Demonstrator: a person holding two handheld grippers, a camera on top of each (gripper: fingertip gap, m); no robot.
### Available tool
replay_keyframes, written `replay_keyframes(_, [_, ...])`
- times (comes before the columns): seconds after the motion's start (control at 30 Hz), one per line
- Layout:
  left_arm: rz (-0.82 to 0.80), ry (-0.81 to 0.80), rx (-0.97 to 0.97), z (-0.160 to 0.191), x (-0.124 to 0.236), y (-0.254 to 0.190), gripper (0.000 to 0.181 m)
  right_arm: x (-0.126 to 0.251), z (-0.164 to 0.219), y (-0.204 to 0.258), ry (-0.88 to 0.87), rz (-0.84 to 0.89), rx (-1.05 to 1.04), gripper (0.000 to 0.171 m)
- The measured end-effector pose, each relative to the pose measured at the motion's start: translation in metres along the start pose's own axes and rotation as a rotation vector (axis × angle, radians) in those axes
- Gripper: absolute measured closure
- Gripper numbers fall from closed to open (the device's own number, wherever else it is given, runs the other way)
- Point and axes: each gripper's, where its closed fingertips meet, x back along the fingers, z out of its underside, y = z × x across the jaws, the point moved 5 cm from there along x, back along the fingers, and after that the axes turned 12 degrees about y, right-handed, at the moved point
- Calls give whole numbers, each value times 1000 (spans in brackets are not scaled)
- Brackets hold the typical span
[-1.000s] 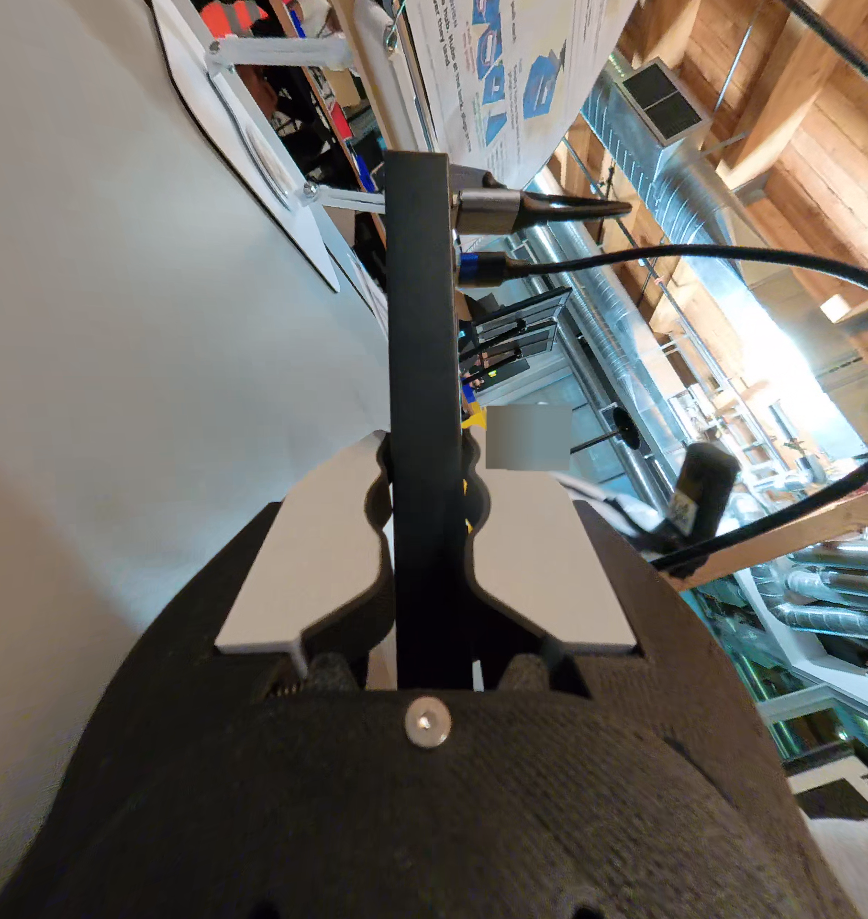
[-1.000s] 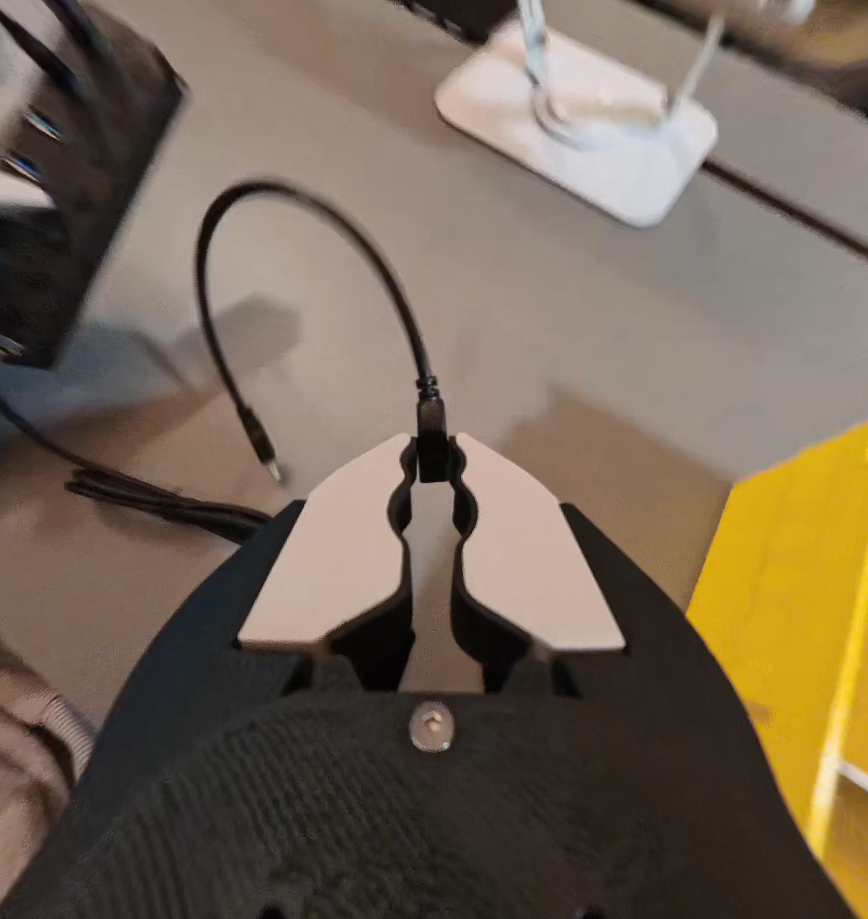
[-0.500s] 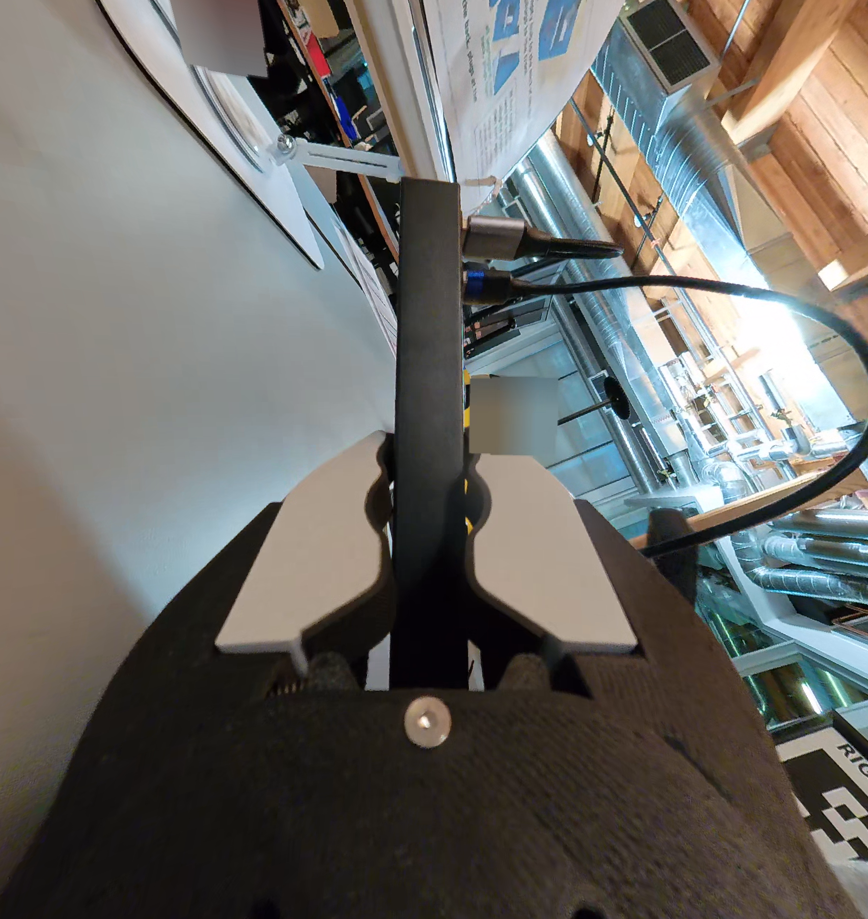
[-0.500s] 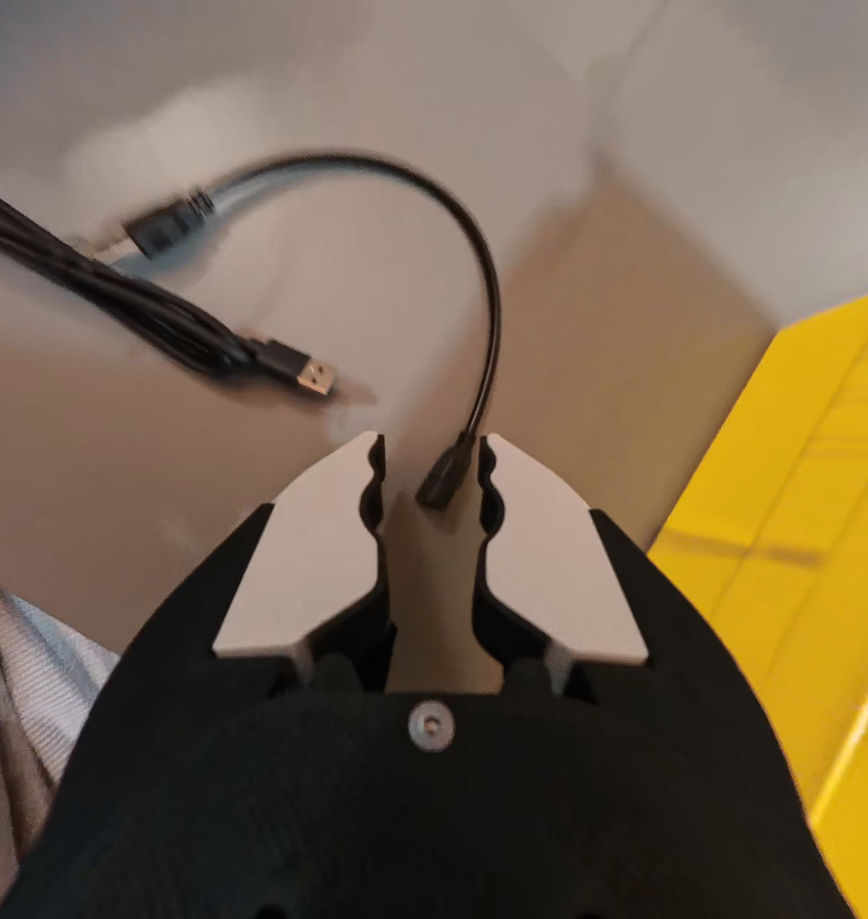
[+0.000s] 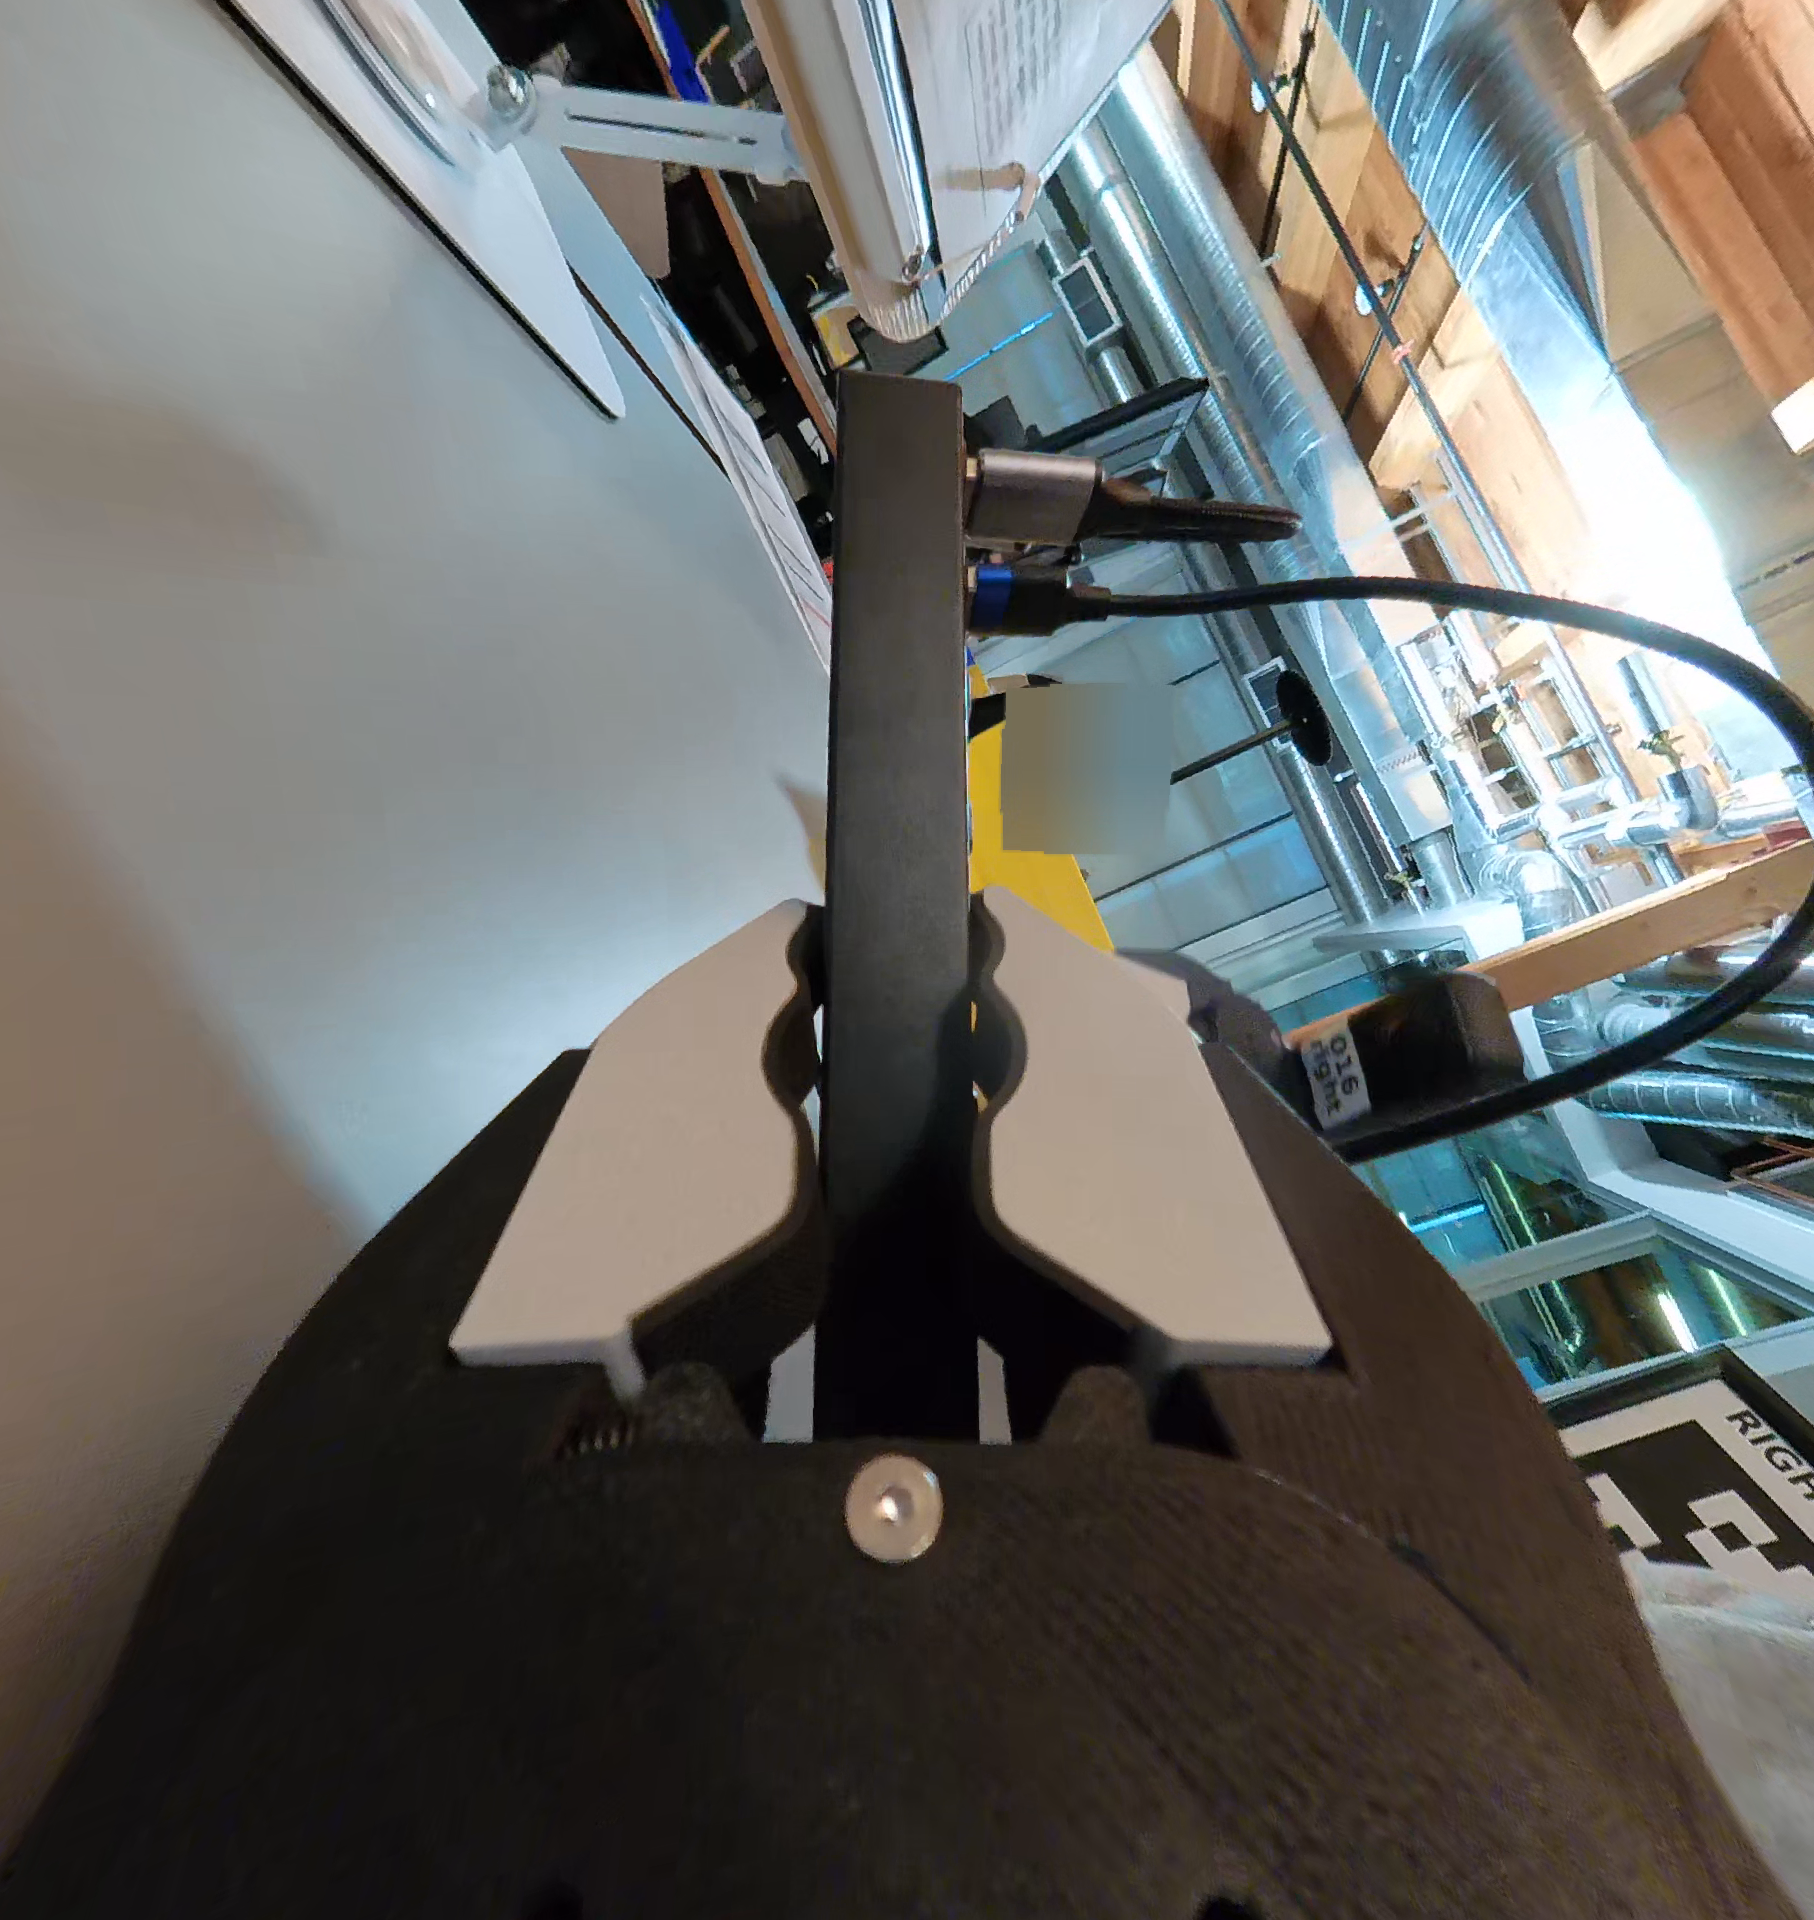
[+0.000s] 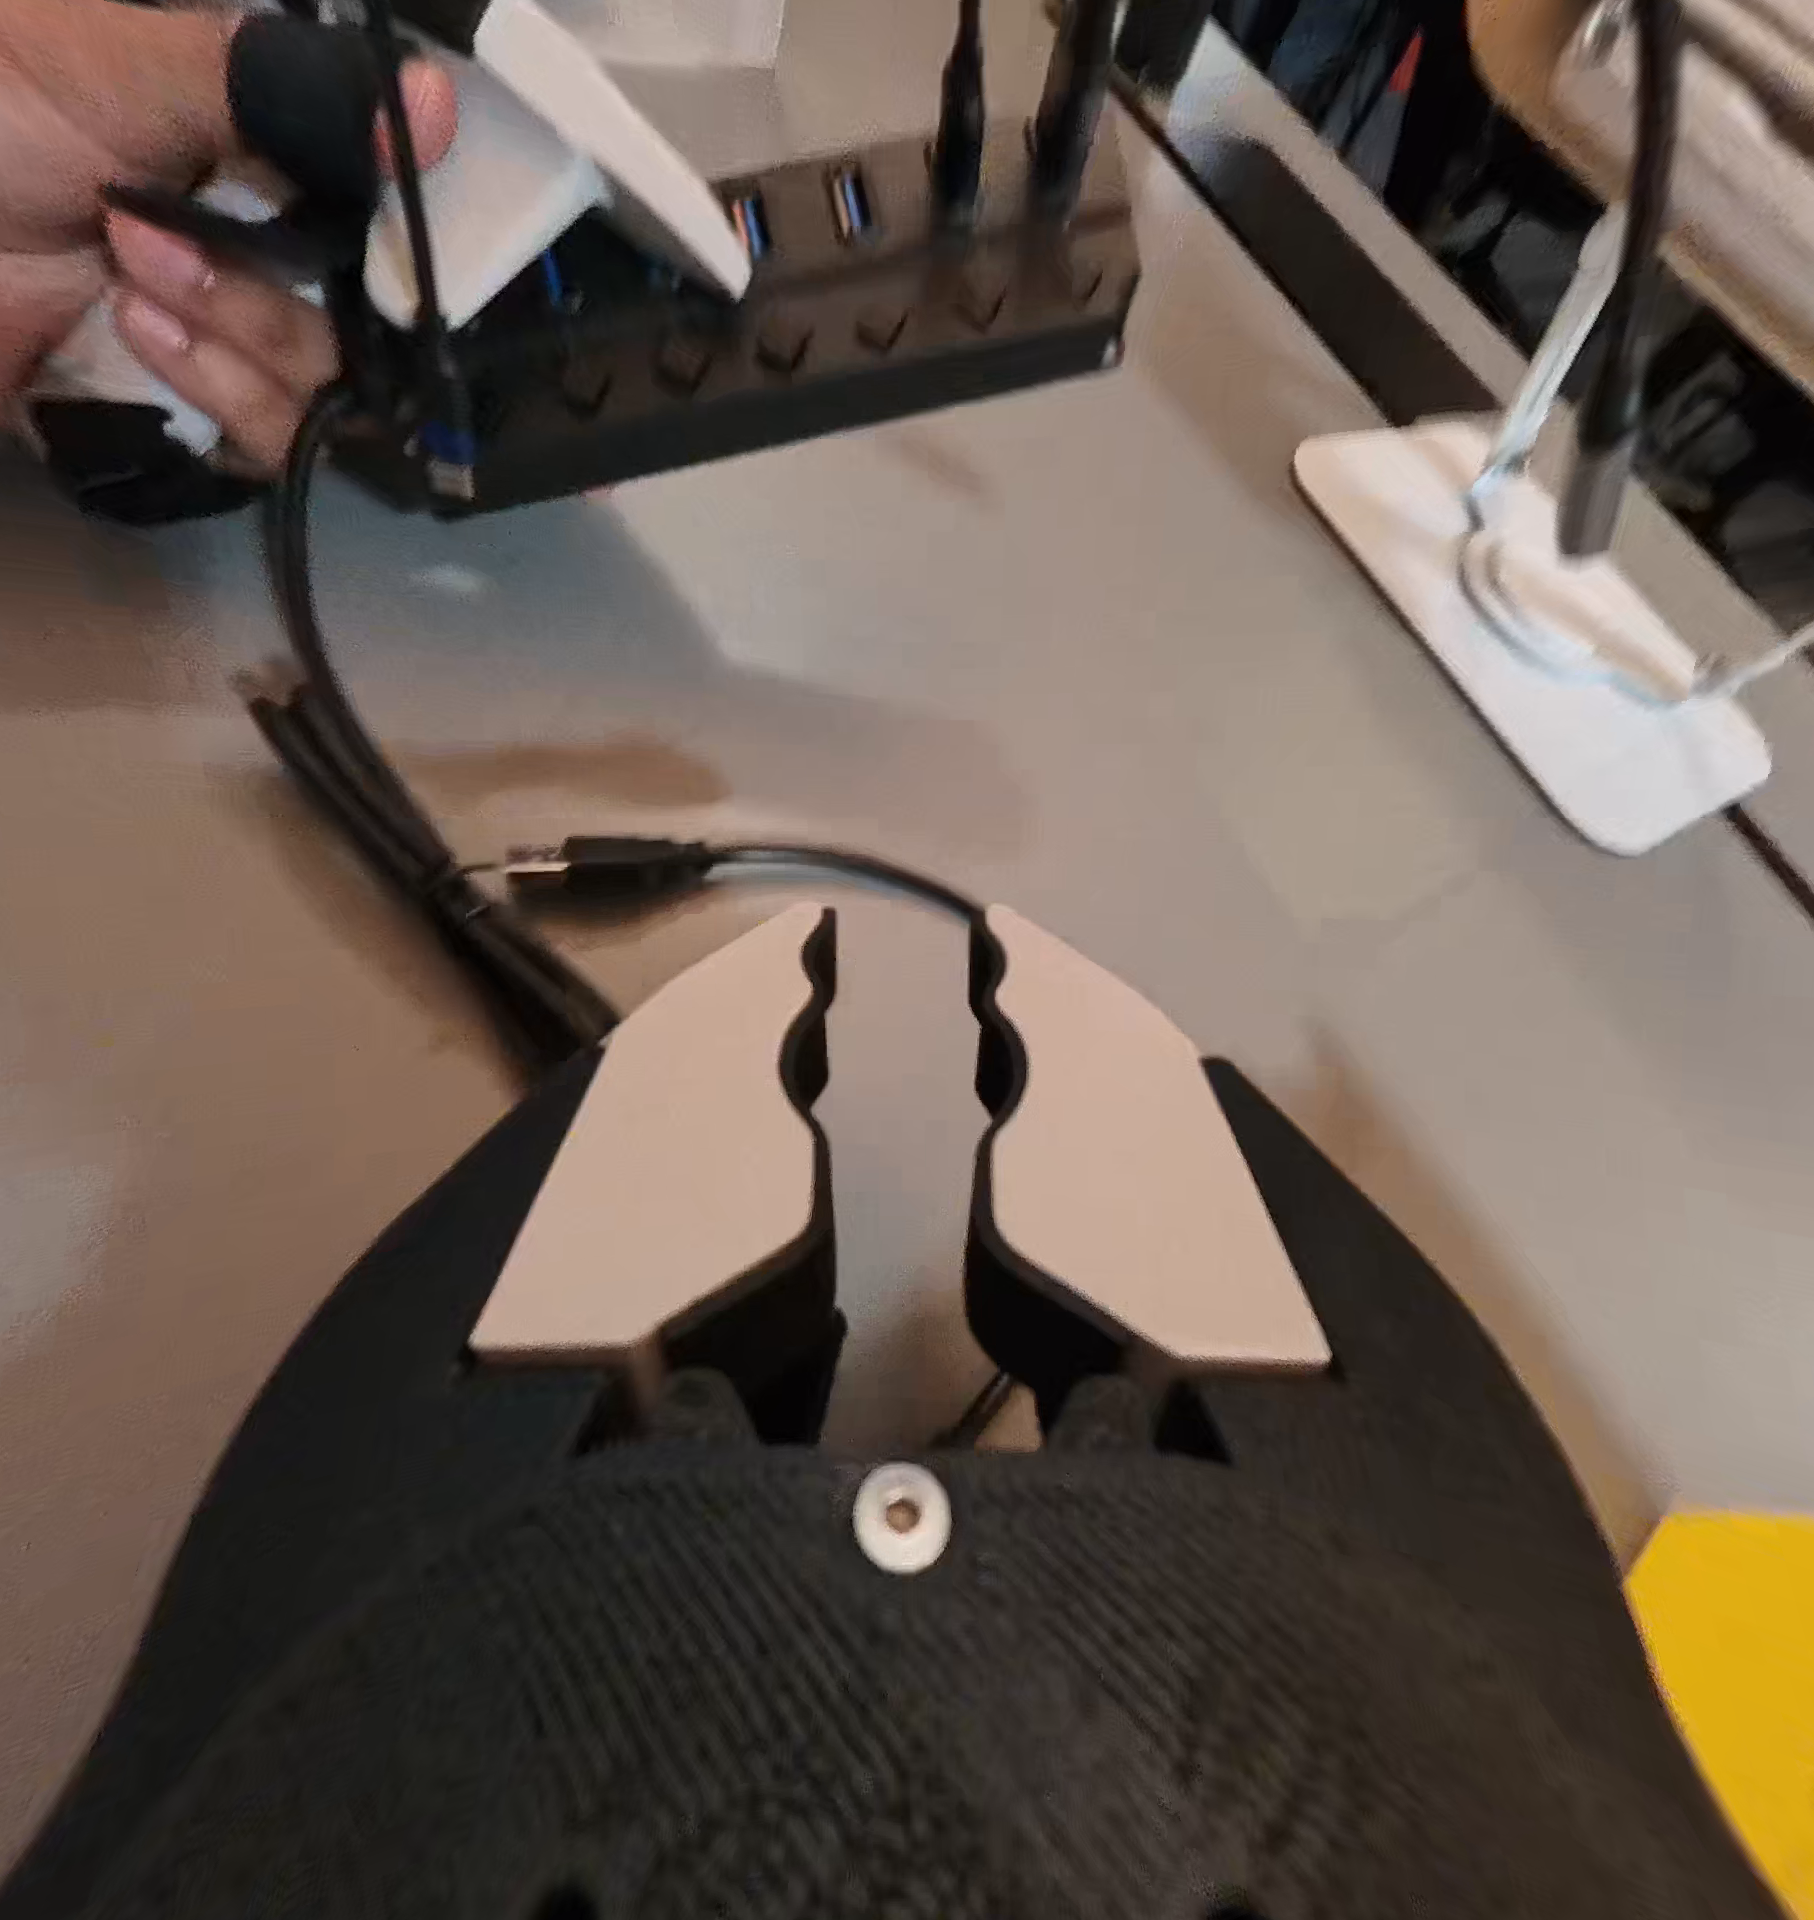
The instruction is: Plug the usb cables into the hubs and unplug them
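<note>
Here the left gripper (image 5: 895, 935) clamped the hub (image 5: 895, 644) with two cables (image 5: 1028, 499) plugged in — the right gripper (image 6: 903, 920), fingers narrowly parted, held nothing; loose plugs (image 6: 591, 864) remained.

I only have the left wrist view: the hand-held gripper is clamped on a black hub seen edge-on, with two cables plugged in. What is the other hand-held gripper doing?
Observer: The right hand-held gripper is open and empty, above the grey table.
Operator: Is a cable within its reach?
Observer: Probably. A loose black USB cable lies on the table just ahead of its fingertips, with the plug pointing left.
Operator: Does the hub have free ports?
Observer: Yes. The right wrist view shows the face of the hub, with at least two empty blue ports beside the plugged cables.
</note>
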Motion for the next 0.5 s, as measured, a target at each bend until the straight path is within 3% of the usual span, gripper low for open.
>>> replay_keyframes(0.03, [-1,6,-3,1,-1,-1,155,-7,-4,-5,-9,-25,26,147])
replay_keyframes(0.17, [-7,42,-32,6,-6,-4,156,-38,-11,4,107,-360,101,145])
replay_keyframes(0.23, [-1,61,-33,8,-7,-4,155,-46,-14,13,182,-479,137,135])
replay_keyframes(0.37, [7,74,-36,11,-6,-6,155,-52,-15,24,246,-508,227,117])
replay_keyframes(0.5, [17,68,-24,12,-4,-6,156,-48,-17,33,240,-506,287,120])
